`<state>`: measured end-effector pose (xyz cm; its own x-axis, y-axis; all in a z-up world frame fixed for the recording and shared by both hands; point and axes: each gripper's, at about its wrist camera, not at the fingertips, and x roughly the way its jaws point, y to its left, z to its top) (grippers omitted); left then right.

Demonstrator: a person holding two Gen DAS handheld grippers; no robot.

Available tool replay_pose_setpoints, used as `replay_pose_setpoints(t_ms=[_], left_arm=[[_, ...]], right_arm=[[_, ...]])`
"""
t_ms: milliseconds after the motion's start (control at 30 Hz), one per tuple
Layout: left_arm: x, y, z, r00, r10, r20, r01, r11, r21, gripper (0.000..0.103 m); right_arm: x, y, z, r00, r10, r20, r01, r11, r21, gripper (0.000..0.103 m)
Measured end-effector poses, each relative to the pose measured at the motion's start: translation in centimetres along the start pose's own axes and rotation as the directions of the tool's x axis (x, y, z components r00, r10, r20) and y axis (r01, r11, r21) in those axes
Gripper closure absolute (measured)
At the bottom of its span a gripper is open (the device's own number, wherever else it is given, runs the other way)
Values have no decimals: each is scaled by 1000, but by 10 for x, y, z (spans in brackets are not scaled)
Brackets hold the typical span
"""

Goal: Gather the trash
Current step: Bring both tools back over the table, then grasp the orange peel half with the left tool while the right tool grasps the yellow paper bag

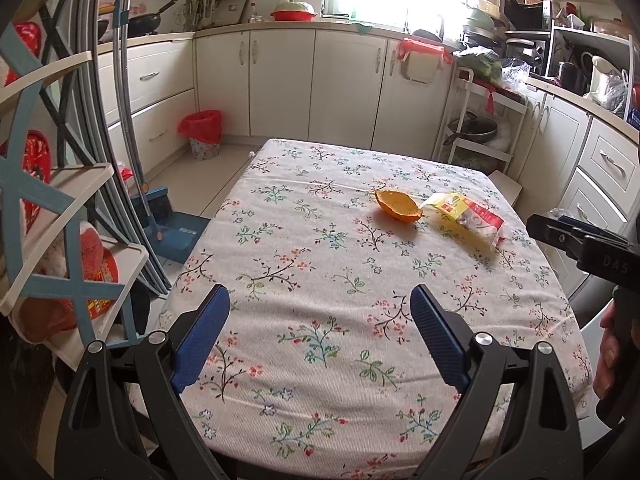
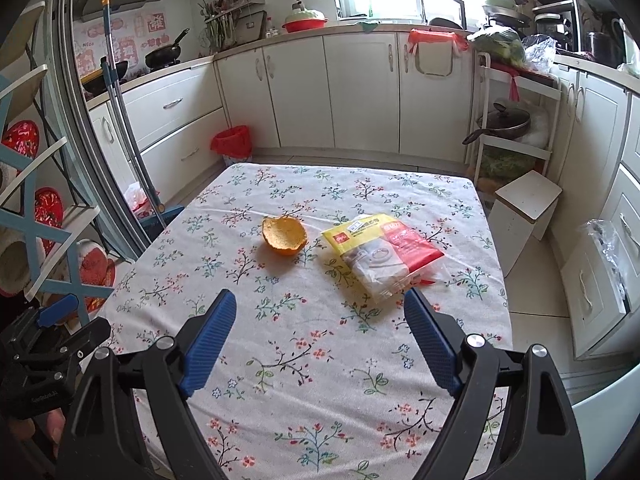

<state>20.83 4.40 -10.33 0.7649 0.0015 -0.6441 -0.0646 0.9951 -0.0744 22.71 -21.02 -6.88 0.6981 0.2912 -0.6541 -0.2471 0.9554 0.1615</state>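
An orange peel [image 1: 399, 205] [image 2: 285, 236] lies cupped on the floral tablecloth [image 1: 320, 272] [image 2: 304, 336], right of the table's middle. Just beside it, to the right, lies a crumpled yellow, red and clear plastic wrapper [image 1: 468, 216] [image 2: 382, 258]. My left gripper [image 1: 320, 300] hangs open over the near part of the table, well short of both items, with nothing between its fingers. My right gripper [image 2: 316, 306] is open too, empty, and its right fingertip sits close to the wrapper's near edge. In the left wrist view the right gripper [image 1: 580, 240] shows at the right edge.
A small bin with a red liner [image 1: 202, 132] [image 2: 234, 144] stands on the floor by the far cabinets. A broom and blue dustpan [image 1: 168, 224] lean at the table's left. A white stool [image 2: 524, 216] and a shelf cart [image 2: 516, 128] stand to the right.
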Motion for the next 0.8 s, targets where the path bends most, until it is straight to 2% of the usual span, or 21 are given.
replay_pose_setpoints(t_ms=[600,800], left_arm=[[35,-16,18,999,-13,-30,13,1000,20,15],[60,-17,30,997,-44,-67,43,999,-15,15]], right_arm=[[14,-14,15,999,-35,-8,35,999,-9,19],[33,-24,20,997,-76,-32,75,997,-13,19]])
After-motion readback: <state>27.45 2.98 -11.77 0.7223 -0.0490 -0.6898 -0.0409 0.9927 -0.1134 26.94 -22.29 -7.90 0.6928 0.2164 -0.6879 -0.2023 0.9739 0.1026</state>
